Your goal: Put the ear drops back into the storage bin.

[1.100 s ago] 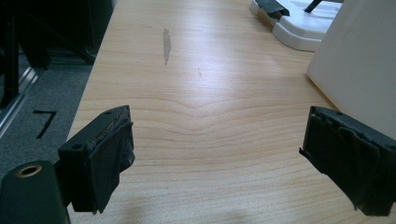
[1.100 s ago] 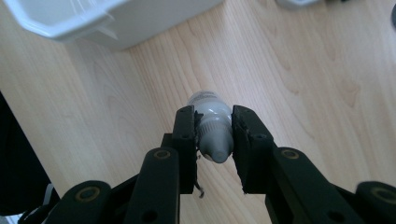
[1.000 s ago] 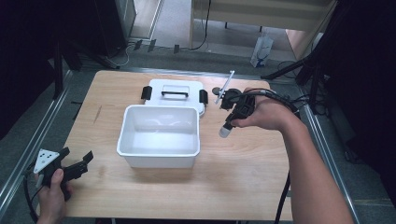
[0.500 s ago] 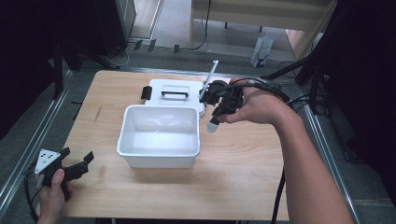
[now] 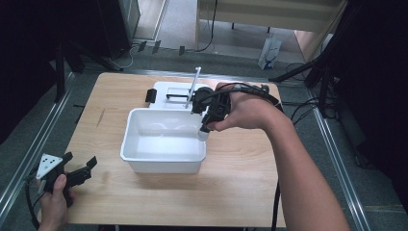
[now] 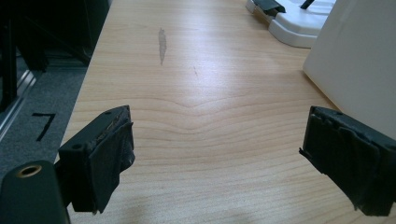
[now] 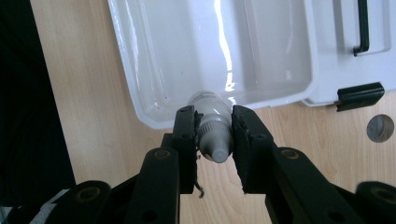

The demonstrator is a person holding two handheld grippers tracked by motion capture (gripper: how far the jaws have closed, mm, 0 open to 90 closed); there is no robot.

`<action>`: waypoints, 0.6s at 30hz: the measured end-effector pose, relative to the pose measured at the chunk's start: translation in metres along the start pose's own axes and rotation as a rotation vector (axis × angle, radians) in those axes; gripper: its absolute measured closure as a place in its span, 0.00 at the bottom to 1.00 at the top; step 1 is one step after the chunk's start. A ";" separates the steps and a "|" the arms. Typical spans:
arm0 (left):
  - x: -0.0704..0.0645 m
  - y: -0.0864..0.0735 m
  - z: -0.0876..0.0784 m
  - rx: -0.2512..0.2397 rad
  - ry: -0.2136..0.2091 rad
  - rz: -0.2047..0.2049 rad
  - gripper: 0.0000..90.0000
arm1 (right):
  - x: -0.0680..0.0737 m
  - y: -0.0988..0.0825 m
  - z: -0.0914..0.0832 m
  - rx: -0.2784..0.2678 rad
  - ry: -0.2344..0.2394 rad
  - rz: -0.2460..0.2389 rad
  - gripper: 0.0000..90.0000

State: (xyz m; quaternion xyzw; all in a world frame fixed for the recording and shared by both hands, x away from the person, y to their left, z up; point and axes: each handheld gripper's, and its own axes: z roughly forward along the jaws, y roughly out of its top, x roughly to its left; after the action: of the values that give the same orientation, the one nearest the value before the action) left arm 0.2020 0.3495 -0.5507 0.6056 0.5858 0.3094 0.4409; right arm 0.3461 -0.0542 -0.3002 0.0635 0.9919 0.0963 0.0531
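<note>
A small white bottle [image 7: 215, 135] with a grey cap sits between the pads of my right gripper [image 7: 214, 140], which is shut on it. In the high view the bottle [image 5: 204, 134] hangs at the right rim of an open white bin [image 5: 163, 163] in the middle of the table, under my right gripper [image 5: 206, 126]. The bin's rim [image 7: 140, 93] lies just beyond the bottle, and its inside looks bare and glossy. At the front left corner of the table my left gripper [image 5: 79, 160] is open, its jaws [image 6: 233, 154] wide apart over bare wood.
The bin's white lid [image 5: 168, 91] with a black handle and clips lies flat behind the bin, and its edge is visible in the right gripper view [image 7: 350, 28]. A round mark [image 7: 379, 128] shows on the wood near the lid. The bin's wall [image 6: 359, 60] stands to the right of my left gripper.
My right gripper has carried the bottle leftward and a little up, from the table right of the bin to the bin's right rim. The left gripper has stayed put.
</note>
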 end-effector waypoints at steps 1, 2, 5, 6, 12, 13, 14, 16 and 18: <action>0.000 0.000 0.000 0.001 0.000 0.001 0.11 | 0.002 0.005 0.004 0.011 0.004 -0.010 0.81; 0.000 0.000 0.000 0.000 -0.001 0.001 0.11 | 0.002 0.007 0.007 0.016 0.004 -0.015 0.81; 0.000 0.000 0.000 0.002 -0.003 0.003 0.11 | 0.002 0.012 0.016 0.021 0.012 -0.032 0.81; 0.000 0.000 0.000 0.002 -0.003 0.003 0.11 | 0.002 0.013 0.019 0.019 0.014 -0.034 0.81; -0.001 0.000 0.000 0.000 -0.006 0.003 0.11 | 0.000 0.017 0.040 0.065 0.015 -0.045 0.81; -0.001 0.000 0.000 0.000 -0.006 0.003 0.11 | -0.001 0.017 0.044 0.069 0.015 -0.049 0.81; -0.001 0.000 0.000 0.000 -0.007 0.003 0.11 | -0.001 0.018 0.047 0.076 0.018 -0.051 0.81; -0.001 0.000 0.000 0.000 -0.007 0.003 0.11 | -0.001 0.018 0.051 0.081 0.016 -0.057 0.81; -0.001 0.000 0.000 0.001 -0.008 0.006 0.11 | -0.001 0.018 0.061 0.090 0.016 -0.072 0.81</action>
State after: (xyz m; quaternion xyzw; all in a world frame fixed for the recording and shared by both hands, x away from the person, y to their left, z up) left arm 0.2019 0.3485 -0.5509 0.6088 0.5824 0.3079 0.4420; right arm 0.3563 -0.0252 -0.3559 0.0296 0.9973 0.0501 0.0457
